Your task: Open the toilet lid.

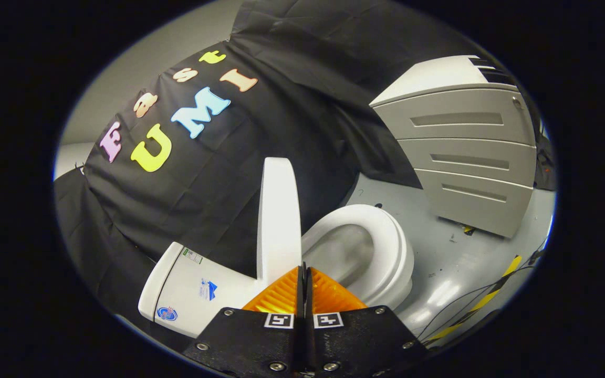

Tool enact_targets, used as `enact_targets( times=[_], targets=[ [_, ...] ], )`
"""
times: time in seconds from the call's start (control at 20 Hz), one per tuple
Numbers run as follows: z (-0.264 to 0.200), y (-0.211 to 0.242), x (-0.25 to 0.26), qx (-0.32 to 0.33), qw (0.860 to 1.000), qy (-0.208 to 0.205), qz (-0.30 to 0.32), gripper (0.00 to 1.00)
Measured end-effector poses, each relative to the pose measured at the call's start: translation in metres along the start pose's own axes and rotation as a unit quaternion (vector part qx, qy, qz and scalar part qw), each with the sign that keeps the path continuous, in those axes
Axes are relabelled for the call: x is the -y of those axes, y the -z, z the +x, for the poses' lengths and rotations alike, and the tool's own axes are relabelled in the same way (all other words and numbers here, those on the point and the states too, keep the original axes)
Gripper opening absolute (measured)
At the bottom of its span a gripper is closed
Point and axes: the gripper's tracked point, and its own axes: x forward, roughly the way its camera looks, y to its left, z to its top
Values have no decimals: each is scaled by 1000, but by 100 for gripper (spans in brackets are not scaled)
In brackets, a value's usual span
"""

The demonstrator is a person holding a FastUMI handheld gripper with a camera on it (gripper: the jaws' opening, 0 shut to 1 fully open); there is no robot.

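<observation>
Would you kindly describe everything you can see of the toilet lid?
The toilet lid is a plain white, smooth, plastic-looking slab with a rounded top, seen nearly edge-on. It stands raised, close to upright, between the tank and the open bowl. The gripper sits just before its lower end, fingers closed together on nothing; whether they touch the lid is unclear.

Grey drawer cabinet (465, 157) on grey floor (455, 262), yellow-black striped tape (491, 296), thin cables (465, 304) alongside
</observation>
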Motion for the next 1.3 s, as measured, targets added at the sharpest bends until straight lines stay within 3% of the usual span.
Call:
enact_targets(
  times=[0.55,1.3],
  targets=[
    [-14,-3,-47,11,996,-7,-90,0],
    [-33,13,-137,28,976,-45,-209,0]
  ],
)
